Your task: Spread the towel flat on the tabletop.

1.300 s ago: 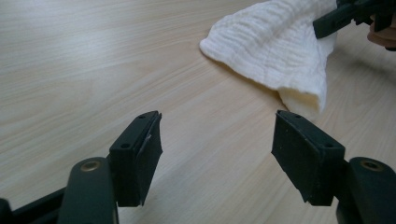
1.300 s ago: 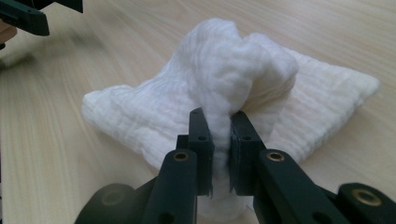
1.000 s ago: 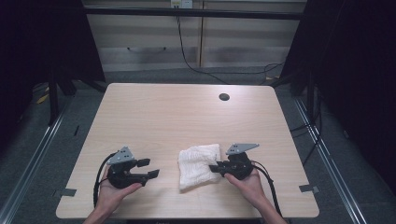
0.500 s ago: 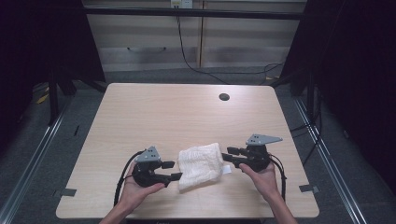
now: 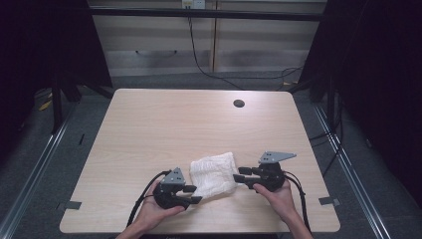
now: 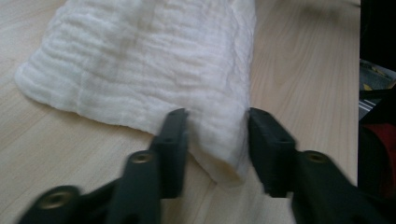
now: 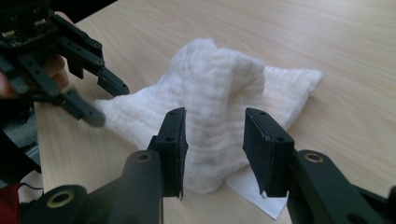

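The white cloth (image 5: 214,174) lies in the lower middle of the high view, near the front edge of the worktop (image 5: 164,129), between the two tongs. It is a thin, crinkled fabric with fine ribbed wrinkles, loosely folded and bunched — in the right gripper view the cloth (image 7: 219,93) humps up into a soft peak at the centre of the frame, with a flat layer spreading out to the right and a corner poking out underneath at the bottom.

In the left gripper view a folded corner of the cloth (image 6: 140,70) sits between the jaws at lower centre. The left tongs (image 6: 217,140) have just been closing around that corner, and the jaws stand at its two sides without yet squeezing it flat. The right tongs (image 7: 212,149) have just been opening; their jaws stand spread on either side of the bunched cloth, not pressing it.

In the high view the left tongs (image 5: 195,194) sit at the cloth's lower left and the right tongs (image 5: 241,174) at its right edge — each held in a hand coming up from the bottom of the frame.
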A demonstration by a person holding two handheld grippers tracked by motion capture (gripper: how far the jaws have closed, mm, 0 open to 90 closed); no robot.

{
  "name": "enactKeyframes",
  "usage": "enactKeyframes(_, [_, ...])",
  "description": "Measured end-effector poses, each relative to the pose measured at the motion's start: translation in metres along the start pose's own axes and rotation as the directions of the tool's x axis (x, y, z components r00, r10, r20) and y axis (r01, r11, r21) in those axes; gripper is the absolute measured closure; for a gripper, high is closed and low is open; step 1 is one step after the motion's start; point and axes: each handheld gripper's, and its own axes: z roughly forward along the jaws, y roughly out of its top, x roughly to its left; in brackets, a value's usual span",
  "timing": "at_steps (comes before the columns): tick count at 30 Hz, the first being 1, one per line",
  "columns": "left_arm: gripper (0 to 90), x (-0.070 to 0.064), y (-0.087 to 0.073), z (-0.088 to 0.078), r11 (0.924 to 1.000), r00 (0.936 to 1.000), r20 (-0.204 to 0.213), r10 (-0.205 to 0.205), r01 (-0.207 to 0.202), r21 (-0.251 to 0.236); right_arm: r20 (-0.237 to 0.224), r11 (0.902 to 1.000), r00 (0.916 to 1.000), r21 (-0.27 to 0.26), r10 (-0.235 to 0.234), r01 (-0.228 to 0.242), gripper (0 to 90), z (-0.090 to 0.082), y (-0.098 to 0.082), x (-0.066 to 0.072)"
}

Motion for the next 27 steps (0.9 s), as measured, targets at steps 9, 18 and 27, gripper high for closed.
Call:
enactKeyframes(9, [85.1,0.007,0.005,-0.013,0.9942,0.9982,0.029,-0.053,0.056,-0.092,-0.055,0.9987,0.9982,0.043,-0.023,0.026,64.1,0.014,-0.005,0.003])
enactKeyframes(18, [85.7,0.016,0.011,-0.031,0.9835,0.9974,-0.002,-0.071,0.070,-0.167,-0.056,0.9985,0.9977,-0.043,-0.038,0.036,90.0,0.001,0.007,0.006])
enactKeyframes(27, [85.7,0.020,0.015,-0.041,0.9729,0.9958,-0.016,-0.090,0.084,-0.215,-0.065,0.9991,0.9970,0.003,-0.041,0.042,58.3,0.010,-0.001,0.008])
